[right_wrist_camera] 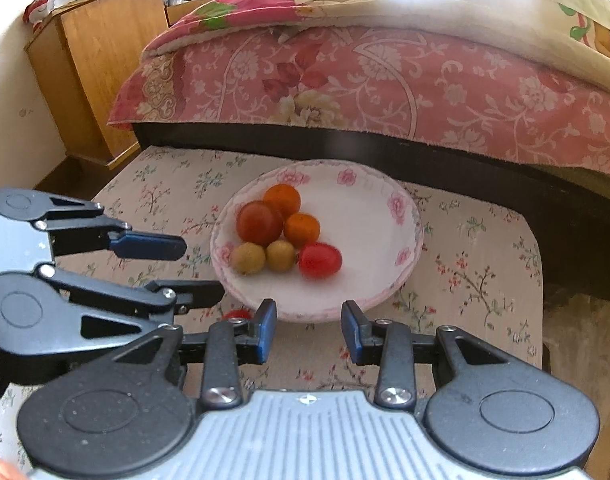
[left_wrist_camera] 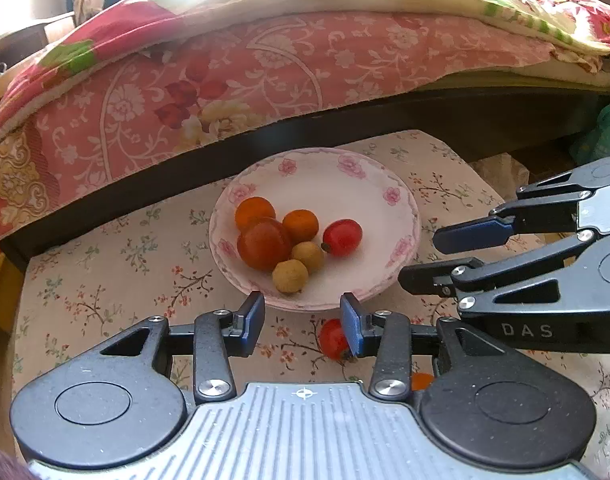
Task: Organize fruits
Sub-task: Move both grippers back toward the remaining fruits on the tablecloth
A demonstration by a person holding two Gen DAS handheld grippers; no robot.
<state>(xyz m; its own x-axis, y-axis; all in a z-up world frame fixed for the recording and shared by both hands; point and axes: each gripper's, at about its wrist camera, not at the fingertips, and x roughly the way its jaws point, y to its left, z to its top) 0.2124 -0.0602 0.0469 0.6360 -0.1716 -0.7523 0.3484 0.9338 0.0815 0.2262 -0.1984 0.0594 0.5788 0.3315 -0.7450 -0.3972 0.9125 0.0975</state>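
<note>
A white plate with pink flowers (left_wrist_camera: pixel 365 196) (right_wrist_camera: pixel 369 216) holds several fruits: two oranges (left_wrist_camera: pixel 255 210), a dark red tomato (left_wrist_camera: pixel 263 243), two tan round fruits (left_wrist_camera: pixel 290 276) and a red tomato (left_wrist_camera: pixel 342 237) (right_wrist_camera: pixel 319 259). My left gripper (left_wrist_camera: pixel 303 322) is open just before the plate's near rim. A loose red tomato (left_wrist_camera: pixel 332 338) lies on the cloth by its right finger; it also shows in the right wrist view (right_wrist_camera: pixel 236 314). A small orange fruit (left_wrist_camera: pixel 421 381) peeks out beside the gripper body. My right gripper (right_wrist_camera: pixel 309 330) is open and empty at the plate's near rim.
The plate sits on a low table with a floral cloth (left_wrist_camera: pixel 105 264) (right_wrist_camera: pixel 485 272). A bed with a pink floral cover (left_wrist_camera: pixel 225 80) (right_wrist_camera: pixel 385 80) runs close behind it. A wooden cabinet (right_wrist_camera: pixel 105 60) stands at the back left.
</note>
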